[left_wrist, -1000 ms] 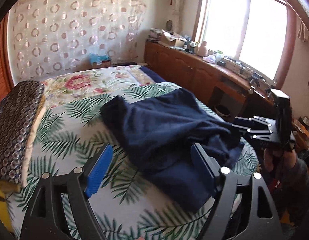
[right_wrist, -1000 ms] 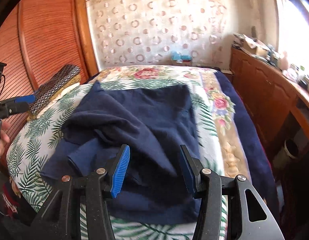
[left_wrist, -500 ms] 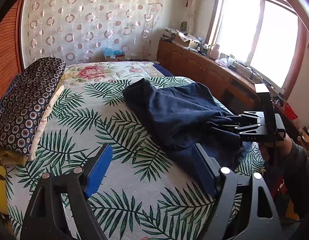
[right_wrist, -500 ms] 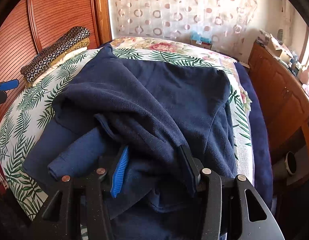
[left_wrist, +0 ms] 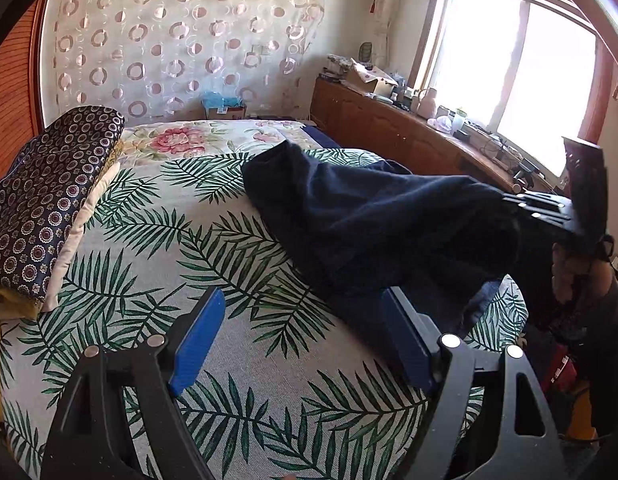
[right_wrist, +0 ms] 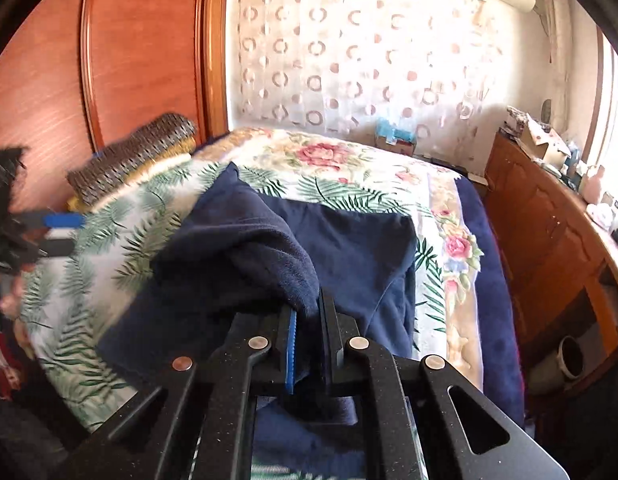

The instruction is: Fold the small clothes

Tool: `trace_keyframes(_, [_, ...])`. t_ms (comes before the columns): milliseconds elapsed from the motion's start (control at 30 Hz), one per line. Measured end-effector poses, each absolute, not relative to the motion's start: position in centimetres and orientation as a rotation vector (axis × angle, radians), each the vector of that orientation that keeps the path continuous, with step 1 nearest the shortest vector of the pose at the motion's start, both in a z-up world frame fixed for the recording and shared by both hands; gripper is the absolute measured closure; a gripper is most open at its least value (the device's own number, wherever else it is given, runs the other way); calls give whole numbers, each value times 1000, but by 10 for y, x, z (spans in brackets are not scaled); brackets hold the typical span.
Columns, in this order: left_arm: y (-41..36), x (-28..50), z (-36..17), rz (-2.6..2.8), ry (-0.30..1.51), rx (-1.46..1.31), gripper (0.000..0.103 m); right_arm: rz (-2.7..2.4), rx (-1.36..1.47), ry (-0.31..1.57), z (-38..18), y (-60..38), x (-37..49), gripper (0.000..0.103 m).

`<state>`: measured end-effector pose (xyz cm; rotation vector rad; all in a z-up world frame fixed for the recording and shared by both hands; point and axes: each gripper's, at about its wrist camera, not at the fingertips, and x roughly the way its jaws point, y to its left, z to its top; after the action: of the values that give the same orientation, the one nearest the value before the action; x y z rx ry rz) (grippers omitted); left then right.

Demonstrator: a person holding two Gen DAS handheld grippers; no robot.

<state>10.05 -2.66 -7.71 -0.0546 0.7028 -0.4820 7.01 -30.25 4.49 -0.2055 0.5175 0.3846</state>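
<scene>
A dark navy garment [left_wrist: 365, 220] lies crumpled on the palm-leaf bedspread [left_wrist: 197, 264]. In the right wrist view my right gripper [right_wrist: 309, 320] is shut on a bunched edge of the navy garment [right_wrist: 269, 256] and lifts it off the bed. It also shows in the left wrist view [left_wrist: 521, 208] at the right, with cloth hanging from it. My left gripper [left_wrist: 301, 332] is open and empty, low over the bare bedspread to the left of the garment. It shows blurred in the right wrist view [right_wrist: 61, 232] at the far left.
A folded patterned quilt [left_wrist: 49, 184] lies along the bed's left side by the wooden wardrobe [right_wrist: 109, 60]. A wooden cabinet [left_wrist: 389, 136] with clutter runs under the window on the right. A bin [right_wrist: 565, 360] stands on the floor beside the bed.
My right gripper has closed on the garment's edge and raised it. My left gripper has drawn back to the left, away from the garment, still open.
</scene>
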Motion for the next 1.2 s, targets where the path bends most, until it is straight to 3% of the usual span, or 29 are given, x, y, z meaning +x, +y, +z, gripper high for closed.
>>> trace_keyframes(200, [-33,97,-72,-476,677,-34,22,283,-192,625,18,-327,84,93])
trace_keyframes(267, [-34,95,-69,-467,665,-25,22,252,-203,655,7,-328,89,85])
trace_keyframes(400, [-32,93,-65,-455,652,-16,22,258,-179,627,9,-327,84,57])
trace_keyframes(700, [-30,88,-62,-435,630,-11,22,417,-192,560,21,-282,73,57])
trace_keyframes(1200, [-23,88,-65,-418,640,-28,22,646,-290,722,-29,-169,132,57])
